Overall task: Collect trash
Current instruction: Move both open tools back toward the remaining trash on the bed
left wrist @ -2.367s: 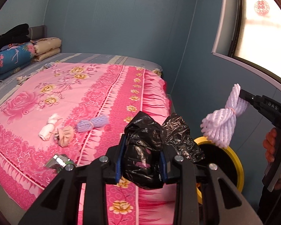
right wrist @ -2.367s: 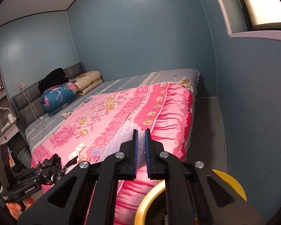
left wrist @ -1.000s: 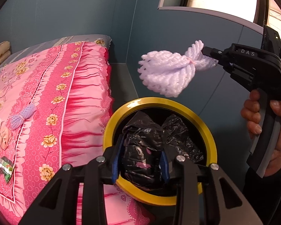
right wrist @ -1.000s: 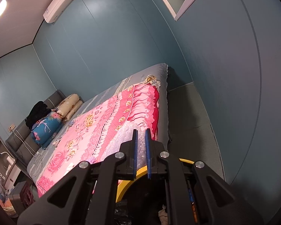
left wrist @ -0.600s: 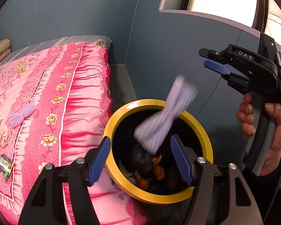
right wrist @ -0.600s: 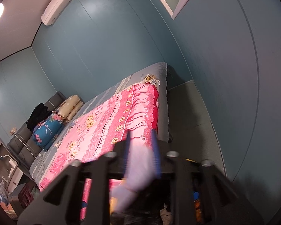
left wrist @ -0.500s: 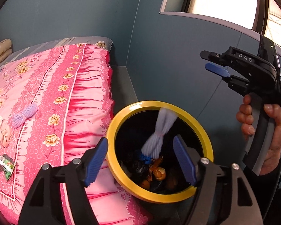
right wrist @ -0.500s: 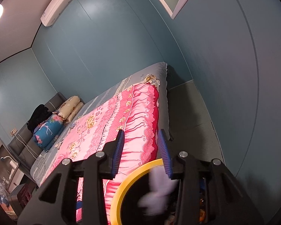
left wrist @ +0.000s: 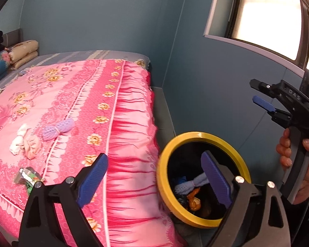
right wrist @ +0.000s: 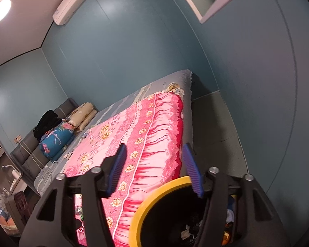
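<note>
Drop-off step just finished, by the look of it; next comes a return to the bed for more.

Pink floral bedspread [left wrist: 76, 107], broad and soft with a frilled red-streaked edge, filling the left and middle of the left wrist view and hanging down near the bin. Yellow-rimmed round bin [left wrist: 232, 148], dark inside, standing on the floor just right of the bed's near corner; smooth hard ring at the mouth. Inside it, a pale lilac foam net [left wrist: 192, 184] knotted at the waist, resting on crumpled black plastic and orange scraps.

Left gripper [left wrist: 154, 177] released, blue ribbed pads spread wide, nothing between them, jaws just been opening. Right gripper [left wrist: 257, 95] at far right in a hand [left wrist: 298, 164], likewise released and empty, jaws just been opening; the same seen in the right wrist view [right wrist: 154, 164] above the bin rim [right wrist: 154, 193].

Still to collect, on the bed at left and well apart from the bin: a purple foam net [left wrist: 58, 127], bow-shaped and mesh-textured; just left of it a white twisted wad [left wrist: 18, 140] touching a peach crumpled one [left wrist: 32, 146]; nearer, a shiny creased wrapper [left wrist: 26, 178].

Next move probably calls for a swing left and a reach down to the soft pieces, light pinch at a waist or fold.
</note>
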The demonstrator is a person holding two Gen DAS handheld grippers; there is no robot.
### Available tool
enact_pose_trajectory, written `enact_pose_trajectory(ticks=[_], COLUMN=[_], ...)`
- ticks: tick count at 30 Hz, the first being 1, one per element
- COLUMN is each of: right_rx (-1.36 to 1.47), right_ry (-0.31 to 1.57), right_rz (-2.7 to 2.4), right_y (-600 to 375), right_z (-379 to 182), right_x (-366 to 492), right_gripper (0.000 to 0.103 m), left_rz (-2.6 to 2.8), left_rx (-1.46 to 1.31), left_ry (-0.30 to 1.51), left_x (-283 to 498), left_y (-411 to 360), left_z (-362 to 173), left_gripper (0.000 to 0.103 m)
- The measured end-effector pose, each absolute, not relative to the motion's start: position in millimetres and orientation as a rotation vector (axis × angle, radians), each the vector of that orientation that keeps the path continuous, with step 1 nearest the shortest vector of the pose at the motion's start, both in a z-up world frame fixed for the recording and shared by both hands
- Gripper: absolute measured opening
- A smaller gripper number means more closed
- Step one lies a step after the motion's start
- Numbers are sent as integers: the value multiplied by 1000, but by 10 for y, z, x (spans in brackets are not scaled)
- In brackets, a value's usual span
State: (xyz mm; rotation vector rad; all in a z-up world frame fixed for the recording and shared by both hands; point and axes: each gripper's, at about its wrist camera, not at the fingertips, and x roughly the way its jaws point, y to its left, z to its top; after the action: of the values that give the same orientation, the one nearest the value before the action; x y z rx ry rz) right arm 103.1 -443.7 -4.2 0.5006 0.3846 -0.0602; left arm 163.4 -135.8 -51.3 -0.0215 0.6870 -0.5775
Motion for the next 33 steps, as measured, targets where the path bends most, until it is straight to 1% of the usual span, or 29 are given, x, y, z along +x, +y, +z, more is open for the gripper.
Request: enact_pose_trajectory(ticks=[3,4,16,25,33], right_rx=[469,464,353,310,268], right_ry=[379,379,399,435,505], right_rz=[-33,-24,119,200,255], right_y=[-4301,-4267,-3578,-3022,-2516], right_z=[26,45,167,127,-19], right_x=[1083,1106,1606,2096,2620], right_gripper=[62,64,73,74,75], left_rz=[-539,-528,-367,-220,-107], left_rx=[-29,-35,-65,-96,-153], left_ry=[670,668,637,630,655], left_x=[1651,1661,1854,2123,2419], left_y=[-1207,-1152,-435,214,794], left_z=[-489,-482,-469,-503,-652], left_gripper=[91,91,93,93,93])
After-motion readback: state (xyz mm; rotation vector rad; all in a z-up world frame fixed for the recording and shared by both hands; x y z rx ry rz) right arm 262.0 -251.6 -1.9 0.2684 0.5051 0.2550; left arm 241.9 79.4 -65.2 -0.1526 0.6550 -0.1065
